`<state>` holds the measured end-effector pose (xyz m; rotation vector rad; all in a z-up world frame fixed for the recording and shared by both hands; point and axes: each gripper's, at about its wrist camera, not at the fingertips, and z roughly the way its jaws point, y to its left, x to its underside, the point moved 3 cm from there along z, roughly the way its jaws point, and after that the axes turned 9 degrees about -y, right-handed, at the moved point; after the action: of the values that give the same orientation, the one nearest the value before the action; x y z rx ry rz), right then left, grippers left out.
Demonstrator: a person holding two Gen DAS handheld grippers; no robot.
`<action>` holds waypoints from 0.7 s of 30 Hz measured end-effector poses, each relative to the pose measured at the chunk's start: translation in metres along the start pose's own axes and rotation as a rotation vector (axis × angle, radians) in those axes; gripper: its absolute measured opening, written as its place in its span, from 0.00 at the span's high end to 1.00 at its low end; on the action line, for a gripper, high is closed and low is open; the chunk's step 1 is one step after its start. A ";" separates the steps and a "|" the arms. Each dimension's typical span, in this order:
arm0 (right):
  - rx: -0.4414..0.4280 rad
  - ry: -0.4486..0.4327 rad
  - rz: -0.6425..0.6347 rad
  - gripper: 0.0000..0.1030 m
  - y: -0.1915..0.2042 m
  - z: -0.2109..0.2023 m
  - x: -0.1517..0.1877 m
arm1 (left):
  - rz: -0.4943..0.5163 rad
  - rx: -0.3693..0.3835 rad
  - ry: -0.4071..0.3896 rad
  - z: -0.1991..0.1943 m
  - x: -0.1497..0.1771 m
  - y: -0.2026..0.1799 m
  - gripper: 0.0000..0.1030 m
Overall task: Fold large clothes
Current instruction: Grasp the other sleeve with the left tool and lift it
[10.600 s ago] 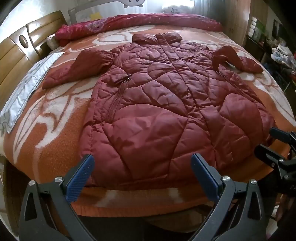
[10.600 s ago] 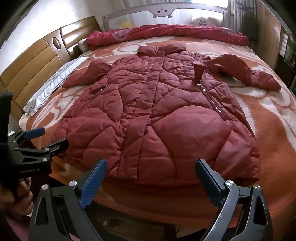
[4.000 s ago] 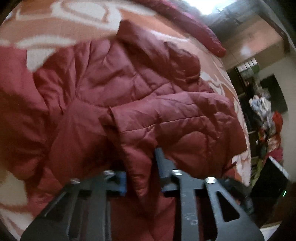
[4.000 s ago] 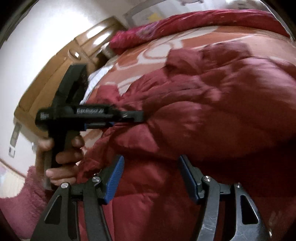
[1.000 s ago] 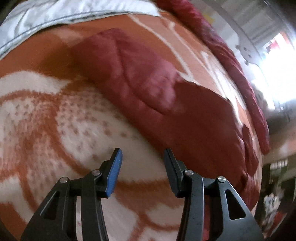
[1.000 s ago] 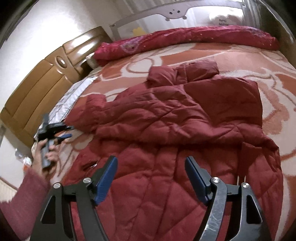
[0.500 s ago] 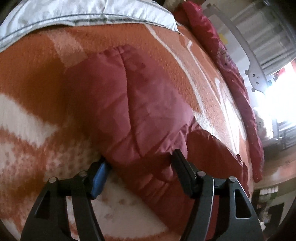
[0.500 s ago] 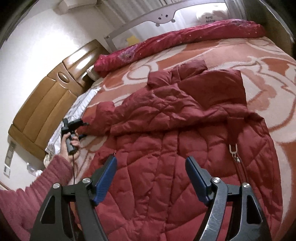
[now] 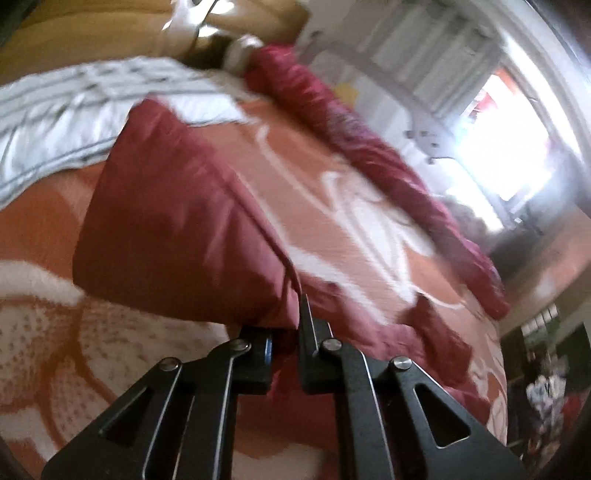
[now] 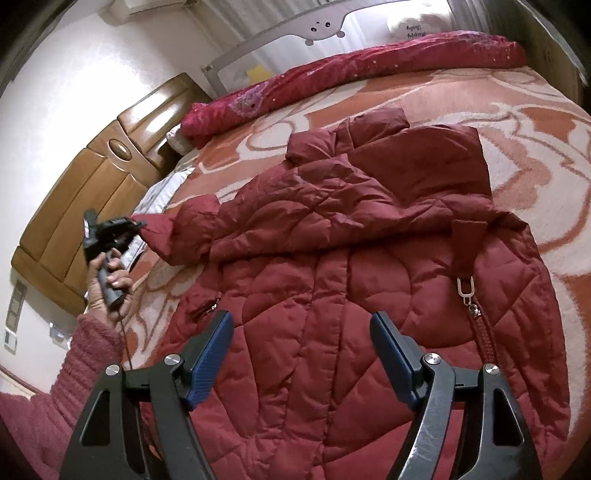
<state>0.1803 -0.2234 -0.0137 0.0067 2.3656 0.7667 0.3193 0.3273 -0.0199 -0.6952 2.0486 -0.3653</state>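
Note:
A dark red quilted jacket lies face up on the bed, one sleeve folded across its chest. In the left wrist view my left gripper has closed on the end of the other sleeve, its pads pinching the fabric, and the sleeve hangs lifted off the blanket. The right wrist view shows that same gripper in a hand at the jacket's left side. My right gripper stands open over the jacket's lower body with nothing between its fingers. A zipper pull lies to its right.
An orange and white blanket covers the bed. A rolled red quilt lies along the far rail. A wooden headboard and a grey-white sheet border the left side. Clutter stands beyond the bed.
My left gripper went from open around the sleeve end to shut on it and rose, lifting the sleeve. The right gripper stayed open and drifted a little over the jacket.

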 end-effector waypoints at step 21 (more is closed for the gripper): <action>-0.019 -0.030 0.168 0.25 -0.047 0.001 -0.014 | 0.367 0.369 0.095 -0.031 0.082 -0.203 0.93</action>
<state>0.2003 -0.2649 -0.0315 0.2099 2.3500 0.8628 0.3258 0.1153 0.0439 -0.0764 2.0679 -0.5487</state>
